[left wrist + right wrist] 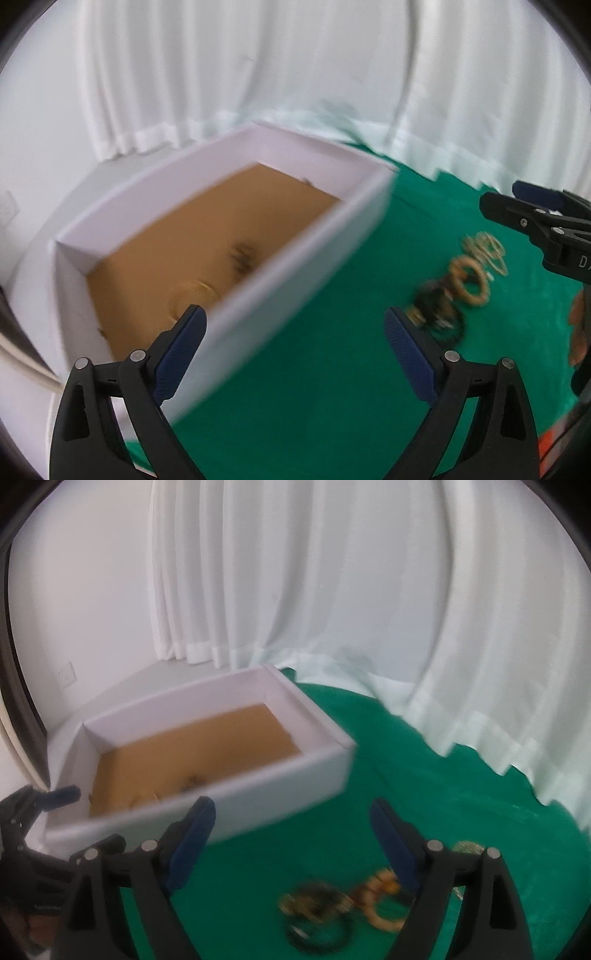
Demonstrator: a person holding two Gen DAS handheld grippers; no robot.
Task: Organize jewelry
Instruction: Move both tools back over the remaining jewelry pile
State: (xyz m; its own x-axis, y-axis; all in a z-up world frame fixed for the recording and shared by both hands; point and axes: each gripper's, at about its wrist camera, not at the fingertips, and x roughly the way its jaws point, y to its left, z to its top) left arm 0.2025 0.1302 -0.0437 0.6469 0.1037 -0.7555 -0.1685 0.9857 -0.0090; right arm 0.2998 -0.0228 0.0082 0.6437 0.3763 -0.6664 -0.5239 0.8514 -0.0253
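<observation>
Motion blur smears the heap of gold and dark jewelry on the green cloth; single pieces cannot be told apart. Small dark and gold items on the brown floor of the white rectangular box are too blurred to identify. In the right wrist view, the right gripper's own frame partly hides the heap.

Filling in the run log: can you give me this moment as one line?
left gripper: open, empty | right gripper: open, empty | box: some jewelry inside | bracelets: on green cloth, untouched | views blurred
</observation>
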